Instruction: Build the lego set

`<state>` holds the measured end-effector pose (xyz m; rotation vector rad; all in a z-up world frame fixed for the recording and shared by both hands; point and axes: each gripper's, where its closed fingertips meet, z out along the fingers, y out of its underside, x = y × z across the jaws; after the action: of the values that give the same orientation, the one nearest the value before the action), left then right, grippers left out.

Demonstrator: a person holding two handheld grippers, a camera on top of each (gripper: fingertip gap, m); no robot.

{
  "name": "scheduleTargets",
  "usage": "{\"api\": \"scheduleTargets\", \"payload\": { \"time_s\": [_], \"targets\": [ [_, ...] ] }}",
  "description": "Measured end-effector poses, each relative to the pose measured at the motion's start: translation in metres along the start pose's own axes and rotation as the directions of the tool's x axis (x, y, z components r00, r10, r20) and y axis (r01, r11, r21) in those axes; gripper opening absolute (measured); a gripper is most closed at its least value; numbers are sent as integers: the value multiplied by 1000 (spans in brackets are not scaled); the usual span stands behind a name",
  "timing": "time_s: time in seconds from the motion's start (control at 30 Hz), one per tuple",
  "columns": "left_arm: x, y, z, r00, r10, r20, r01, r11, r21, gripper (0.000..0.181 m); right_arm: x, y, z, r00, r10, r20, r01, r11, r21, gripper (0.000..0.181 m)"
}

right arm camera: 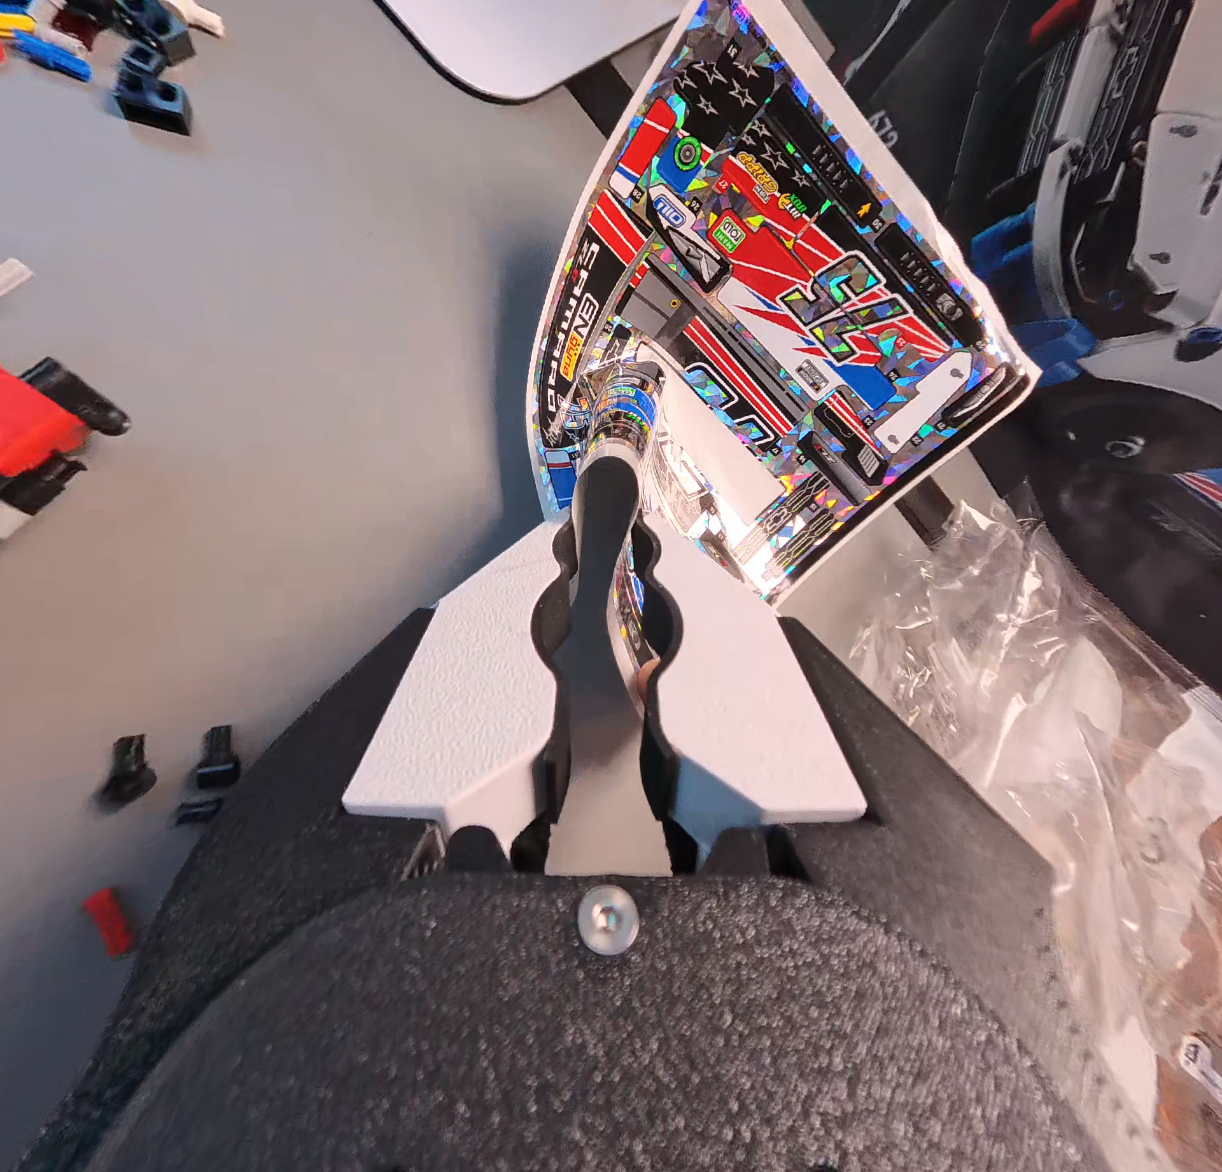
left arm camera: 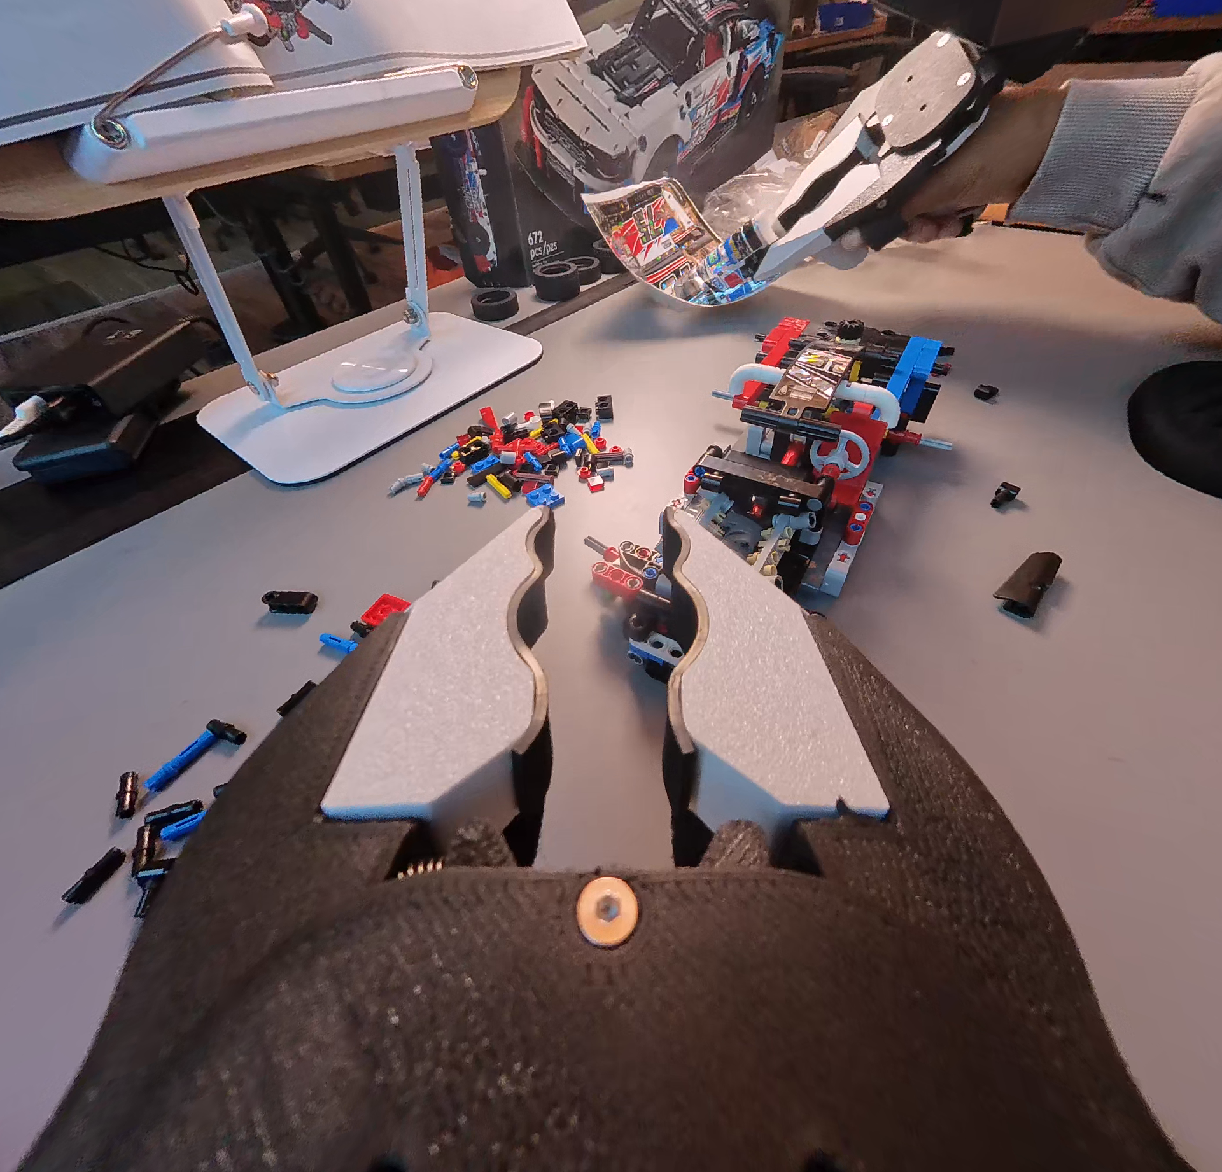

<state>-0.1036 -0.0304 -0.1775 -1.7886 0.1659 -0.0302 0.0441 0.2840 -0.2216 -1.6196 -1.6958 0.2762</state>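
Note:
The partly built red, blue and black Lego car (left arm camera: 813, 453) lies on the grey table (left arm camera: 992, 777), just ahead and right of my left gripper (left arm camera: 608, 519). That gripper is open and empty, low over the table. A pile of small loose pieces (left arm camera: 529, 446) lies ahead of it to the left. My right gripper (right arm camera: 605, 539) is shut on the lower edge of a shiny sticker sheet (right arm camera: 780, 294) and holds it upright in the air. A dark strip shows between its fingers; I cannot tell what it is. In the left wrist view the right gripper (left arm camera: 760, 251) holds the sheet (left arm camera: 668, 241) above and behind the car.
A white book stand (left arm camera: 370, 400) with the open instruction booklet (left arm camera: 397, 3) stands at the back left. The set's box (left arm camera: 661, 96) and black tyres (left arm camera: 555, 281) are behind. Loose black and blue pieces (left arm camera: 178, 763) lie front left. Crumpled plastic bags (right arm camera: 992, 743) lie right. One gripper's finger ends stand about 35 cm off the other's.

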Motion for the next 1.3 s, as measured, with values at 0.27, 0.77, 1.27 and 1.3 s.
{"api": "scheduleTargets", "payload": {
  "time_s": [0.27,0.77,1.27,1.3],
  "targets": [
    [1,0,0,1000,4,-2,-4,1000,-2,30,18,-8,8,985,157,-77,-149,984,101,57],
    [14,-5,1,997,-5,-74,6,1000,15,31,-85,-8,-96,970,184,160,-227,921,316,36],
    [20,-7,-1,996,65,-56,-65,998,8,29,-124,73,-83,930,38,366,-39,999,-4,18],
    [21,-7,-1,996,63,-60,-62,998,9,29,-124,74,-82,932,30,362,-26,1000,-16,16]
  ]
}}
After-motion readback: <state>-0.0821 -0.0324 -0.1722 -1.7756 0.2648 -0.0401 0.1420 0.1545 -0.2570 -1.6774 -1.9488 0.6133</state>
